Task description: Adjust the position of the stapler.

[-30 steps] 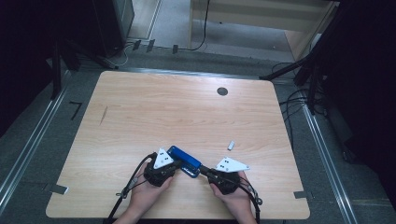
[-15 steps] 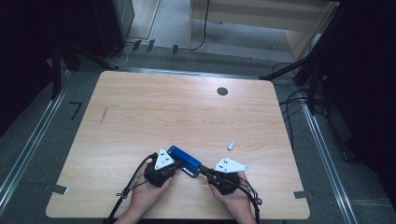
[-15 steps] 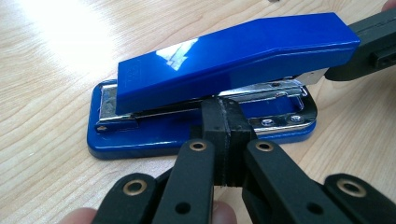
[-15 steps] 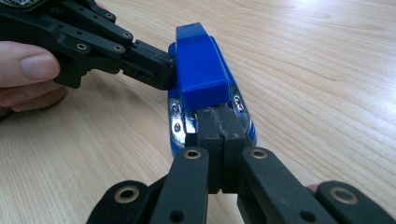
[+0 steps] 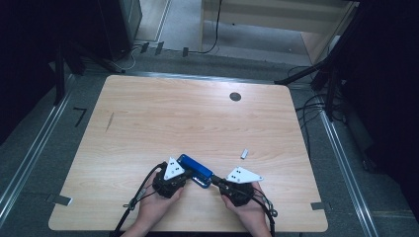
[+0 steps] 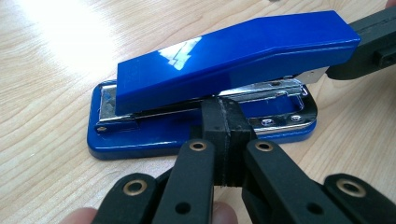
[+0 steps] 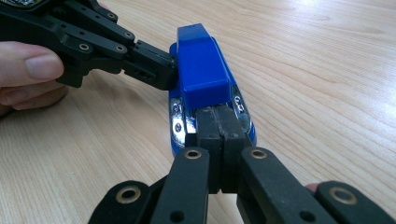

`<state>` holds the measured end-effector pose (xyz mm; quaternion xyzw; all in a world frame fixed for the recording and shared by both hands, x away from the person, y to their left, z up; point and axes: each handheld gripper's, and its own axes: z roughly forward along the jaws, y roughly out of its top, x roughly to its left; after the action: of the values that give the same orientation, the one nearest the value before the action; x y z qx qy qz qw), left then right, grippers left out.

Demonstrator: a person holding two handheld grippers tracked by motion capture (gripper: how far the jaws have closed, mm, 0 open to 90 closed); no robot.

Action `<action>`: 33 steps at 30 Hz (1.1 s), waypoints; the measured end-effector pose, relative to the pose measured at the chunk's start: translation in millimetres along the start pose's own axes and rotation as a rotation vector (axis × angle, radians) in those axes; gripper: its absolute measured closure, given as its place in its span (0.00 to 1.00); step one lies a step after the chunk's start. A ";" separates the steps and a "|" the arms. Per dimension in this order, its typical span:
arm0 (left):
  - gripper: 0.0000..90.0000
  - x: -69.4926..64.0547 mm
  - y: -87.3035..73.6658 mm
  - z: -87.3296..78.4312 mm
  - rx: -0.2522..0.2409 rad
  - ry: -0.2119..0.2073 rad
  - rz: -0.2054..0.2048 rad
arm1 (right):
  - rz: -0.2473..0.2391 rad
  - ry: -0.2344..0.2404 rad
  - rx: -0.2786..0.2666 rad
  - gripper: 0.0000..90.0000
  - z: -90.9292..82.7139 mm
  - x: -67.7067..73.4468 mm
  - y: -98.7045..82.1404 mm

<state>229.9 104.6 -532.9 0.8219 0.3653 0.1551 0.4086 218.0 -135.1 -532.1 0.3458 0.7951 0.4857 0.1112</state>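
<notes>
Here, near the table's front edge, both grippers meet a blue stapler: the left gripper, jaws closed, presses its long side, while the right gripper, jaws closed, butts its near end along the long axis

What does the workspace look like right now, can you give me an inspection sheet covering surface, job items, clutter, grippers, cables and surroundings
Surface: light wooden table, dark round grommet near the far edge.
Job's things: blue stapler flat on the table near the person's edge, top arm down over the metal magazine.
Clutter: small white piece to the right of the stapler; a dark mark on the wood at left.
Grippers: left gripper, jaws together, tip against the stapler's side; right gripper, jaws together, tip at its end.
Cables: one trails from each gripper; more on the floor at right.
Surroundings: grey floor, wooden furniture beyond the table.
</notes>
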 end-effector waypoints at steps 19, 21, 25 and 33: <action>1.00 0.2 0.1 0.1 0.000 -0.004 0.005 | -0.004 -0.005 -0.101 1.00 -5.1 4.8 14.4; 1.00 0.2 0.1 0.1 0.001 -0.003 0.006 | -0.001 0.000 -0.117 1.00 -5.2 4.4 17.4; 1.00 0.0 0.1 0.1 0.000 -0.002 0.008 | -0.010 0.000 -0.134 1.00 -5.4 6.1 22.0; 1.00 -0.6 0.1 0.2 0.000 -0.001 0.009 | -0.018 -0.001 -0.172 1.00 -3.6 8.4 30.8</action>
<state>229.6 104.0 -532.9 0.8237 0.3612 0.1566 0.4082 223.6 -123.2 -502.8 0.3281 0.7533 0.5511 0.1455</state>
